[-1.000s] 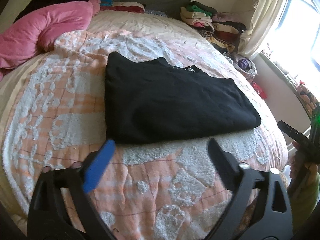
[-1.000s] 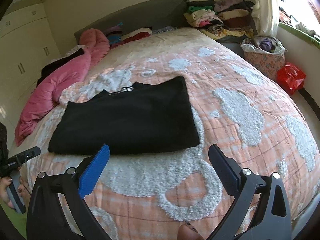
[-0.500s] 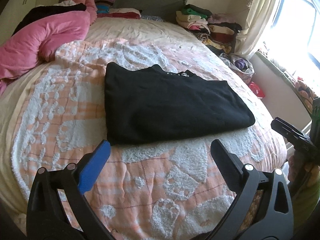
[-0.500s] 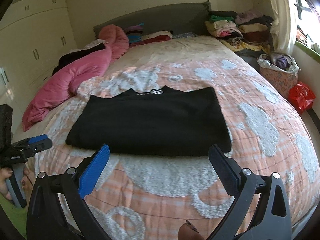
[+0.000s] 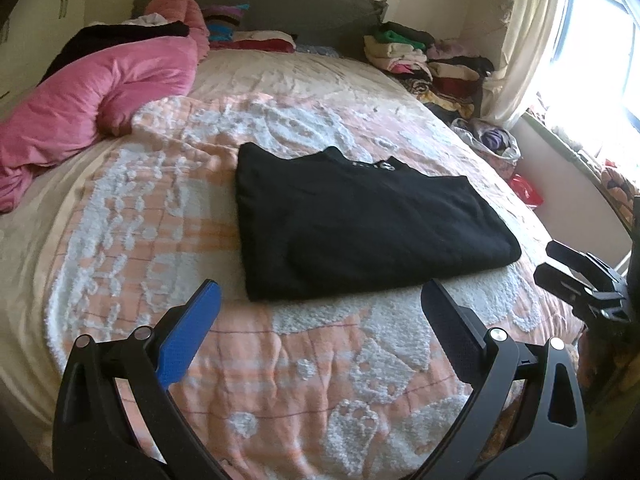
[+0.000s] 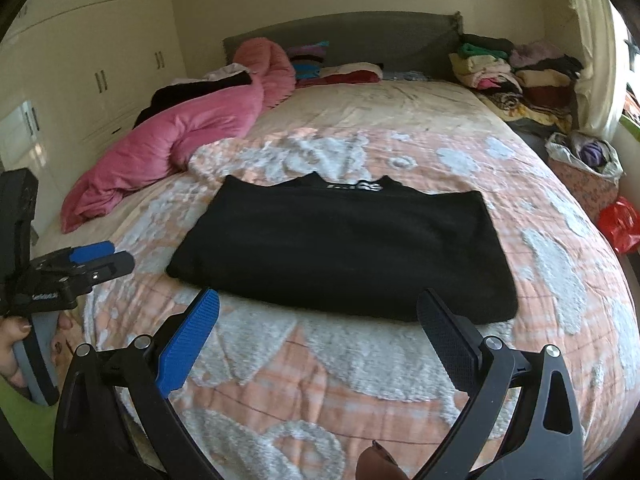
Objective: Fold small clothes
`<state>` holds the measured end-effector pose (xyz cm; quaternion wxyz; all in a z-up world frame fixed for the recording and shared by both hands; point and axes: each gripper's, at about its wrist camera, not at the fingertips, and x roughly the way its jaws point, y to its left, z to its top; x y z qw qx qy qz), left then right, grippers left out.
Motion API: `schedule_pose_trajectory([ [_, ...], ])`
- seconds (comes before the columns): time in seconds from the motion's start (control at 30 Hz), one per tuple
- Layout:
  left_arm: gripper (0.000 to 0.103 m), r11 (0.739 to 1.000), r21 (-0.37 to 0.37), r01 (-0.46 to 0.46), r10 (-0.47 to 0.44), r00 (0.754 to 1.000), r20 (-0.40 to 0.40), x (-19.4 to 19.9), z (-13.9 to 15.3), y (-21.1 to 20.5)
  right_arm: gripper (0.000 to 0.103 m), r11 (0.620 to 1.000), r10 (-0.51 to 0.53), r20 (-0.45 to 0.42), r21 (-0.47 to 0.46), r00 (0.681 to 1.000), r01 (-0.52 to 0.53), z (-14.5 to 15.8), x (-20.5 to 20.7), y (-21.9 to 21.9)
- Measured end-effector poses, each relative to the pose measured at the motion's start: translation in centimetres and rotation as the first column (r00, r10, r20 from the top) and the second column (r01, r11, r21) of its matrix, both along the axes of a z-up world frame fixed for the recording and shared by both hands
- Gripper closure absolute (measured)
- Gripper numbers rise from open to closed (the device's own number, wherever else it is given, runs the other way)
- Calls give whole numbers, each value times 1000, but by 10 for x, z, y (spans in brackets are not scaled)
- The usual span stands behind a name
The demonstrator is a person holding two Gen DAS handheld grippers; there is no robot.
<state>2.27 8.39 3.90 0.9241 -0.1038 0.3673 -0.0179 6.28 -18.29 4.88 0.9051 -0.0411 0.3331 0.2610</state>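
The black garment [image 6: 344, 248] lies folded flat in a rectangle on the orange-and-white bedspread [image 6: 560, 256], with its collar, apparently bearing a label, toward the headboard [image 6: 360, 36]. The left gripper [image 5: 320, 312] and the right gripper [image 6: 318, 312] are held above the near bed edge, fingers wide apart, holding nothing. A pink duvet [image 6: 180, 136] lies well apart, to the left.

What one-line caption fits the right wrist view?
Open right gripper hovers before a folded black top on a bed, left gripper alongside.
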Motion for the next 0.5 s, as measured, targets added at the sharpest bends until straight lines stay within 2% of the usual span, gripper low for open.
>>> schedule_pose_trajectory([
  [0.37,9,994,56,-96,95,995,31,-5,2,28,4,995,91,-1,-38,996,-91,-4,-7,44],
  [0.5,9,992,55,-115,113,993,33,-4,1,38,4,991,120,0,-60,993,-120,-7,-9,61],
])
